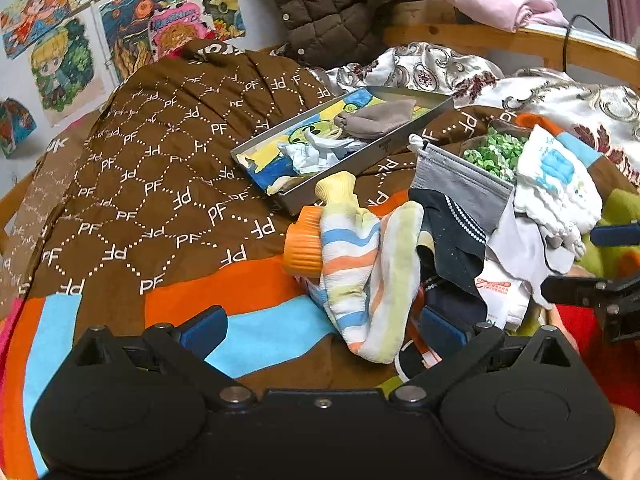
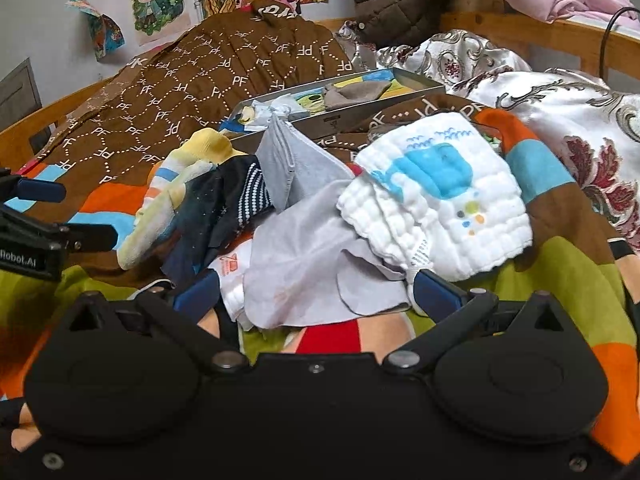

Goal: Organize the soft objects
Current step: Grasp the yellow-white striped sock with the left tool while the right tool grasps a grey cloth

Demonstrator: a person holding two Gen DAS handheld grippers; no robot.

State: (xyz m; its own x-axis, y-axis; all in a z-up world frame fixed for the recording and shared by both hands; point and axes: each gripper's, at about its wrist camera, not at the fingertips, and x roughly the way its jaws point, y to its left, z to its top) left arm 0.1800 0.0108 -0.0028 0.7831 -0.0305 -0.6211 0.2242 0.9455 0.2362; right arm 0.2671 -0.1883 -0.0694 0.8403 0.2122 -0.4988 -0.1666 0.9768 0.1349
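Item: striped sock (image 1: 360, 276), at 12 o'clock of parted, empty left claw (image 1: 324, 330); pinch one layer only; right claw (image 2: 316, 292) likewise gaping, empty.

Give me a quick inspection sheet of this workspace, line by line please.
Surface: brown PF-print quilt over a striped blanket.
Job's things: striped sock, dark sock, grey face mask, whale-print white cloth and pale grey cloth lie piled together.
Container: metal tray holds a grey cloth and crumpled white paper.
Clutter: orange-capped bottle under the striped sock.
Grippers: left gripper open; right gripper open, straddling the pale grey cloth.
Cables: black cable over the wooden rail.
Surroundings: drawings on wall, quilted jacket.
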